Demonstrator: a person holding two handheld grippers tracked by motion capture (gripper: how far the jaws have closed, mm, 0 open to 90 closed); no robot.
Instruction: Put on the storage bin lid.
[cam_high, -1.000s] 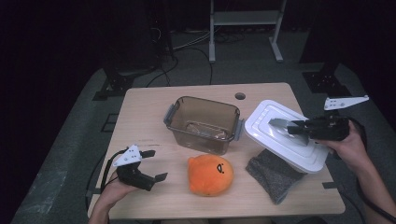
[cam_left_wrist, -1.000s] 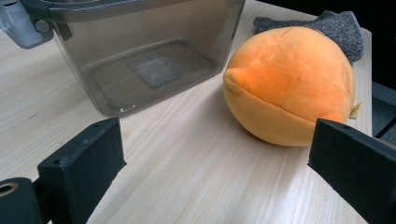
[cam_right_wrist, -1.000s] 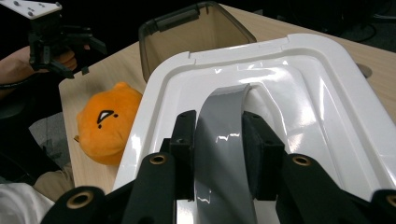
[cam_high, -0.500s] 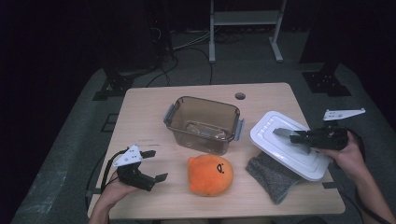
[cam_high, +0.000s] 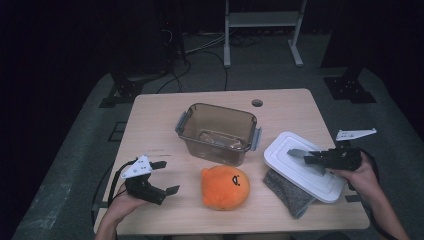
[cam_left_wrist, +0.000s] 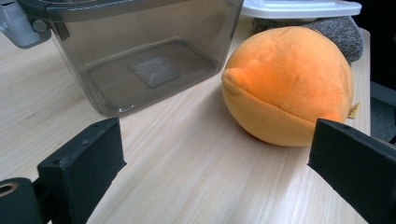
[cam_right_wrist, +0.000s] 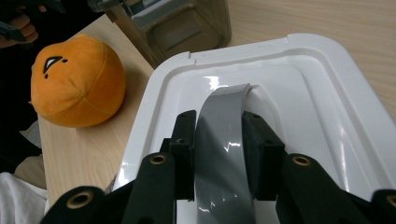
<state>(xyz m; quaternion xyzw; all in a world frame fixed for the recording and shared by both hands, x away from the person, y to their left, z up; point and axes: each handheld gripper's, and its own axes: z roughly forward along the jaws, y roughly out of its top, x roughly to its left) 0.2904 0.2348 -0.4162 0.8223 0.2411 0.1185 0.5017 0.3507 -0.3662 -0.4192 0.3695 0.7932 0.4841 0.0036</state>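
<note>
A white plastic lid with a grey handle is at the right of the table, tilted, its near end over a grey felt pad. My right gripper is shut on that handle; in the right gripper view the jaws of the gripper clamp the grey handle from both sides above the lid. A clear brown container stands open mid-table. An orange plush ball lies in front of it. My left gripper rests open at the front left, and its view faces the plush and container.
The wooden table has a cable hole at the back. The container has grey side latches. A metal stand and cables lie on the dark floor behind. Bare tabletop lies left of the container.
My right gripper has come down with the lid, from above the table's right edge to low over the grey pad. The left gripper, plush and container have stayed put.
</note>
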